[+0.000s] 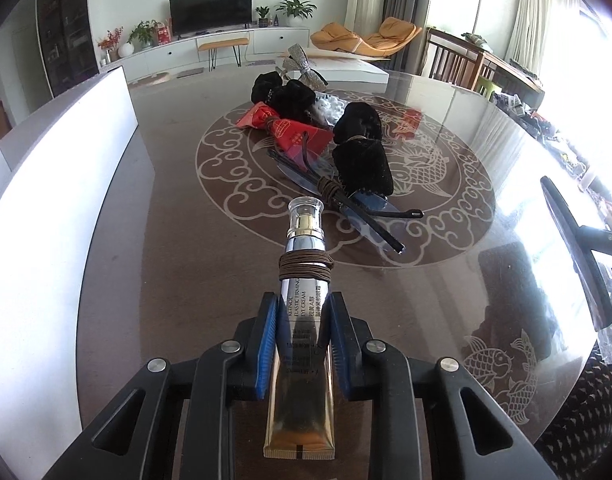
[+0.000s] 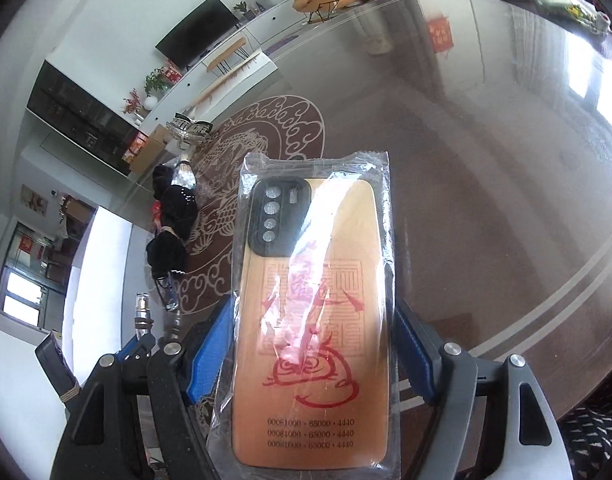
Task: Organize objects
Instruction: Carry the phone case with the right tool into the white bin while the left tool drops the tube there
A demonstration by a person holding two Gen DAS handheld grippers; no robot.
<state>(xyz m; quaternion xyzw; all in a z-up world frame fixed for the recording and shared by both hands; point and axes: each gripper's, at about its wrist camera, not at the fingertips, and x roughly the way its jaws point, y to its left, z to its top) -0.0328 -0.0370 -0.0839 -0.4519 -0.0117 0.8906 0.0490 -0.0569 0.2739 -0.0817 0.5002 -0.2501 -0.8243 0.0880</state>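
Left tongs [image 1: 302,320] clamped on tube [image 1: 302,292] mid-body, cap forward, above worktop [image 1: 166,240]. Tube looks light, soft, slick foil; hold the firm upper body, not the crimped tail. Silver-gold, brown cord round its neck. Right tongs [image 2: 312,344] clamped across bagged phone case [image 2: 314,304] by its edges: light, stiff, but film is slippery. Orange, red print. Farther off: pile [image 1: 326,148] of black pouches, red packet.

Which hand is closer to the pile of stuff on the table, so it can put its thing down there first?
Probably the left. The left gripper holds the eye cream tube pointing straight at the pile, its cap nearly touching the glasses. The right gripper holds the bagged phone case with the pile off to its side.
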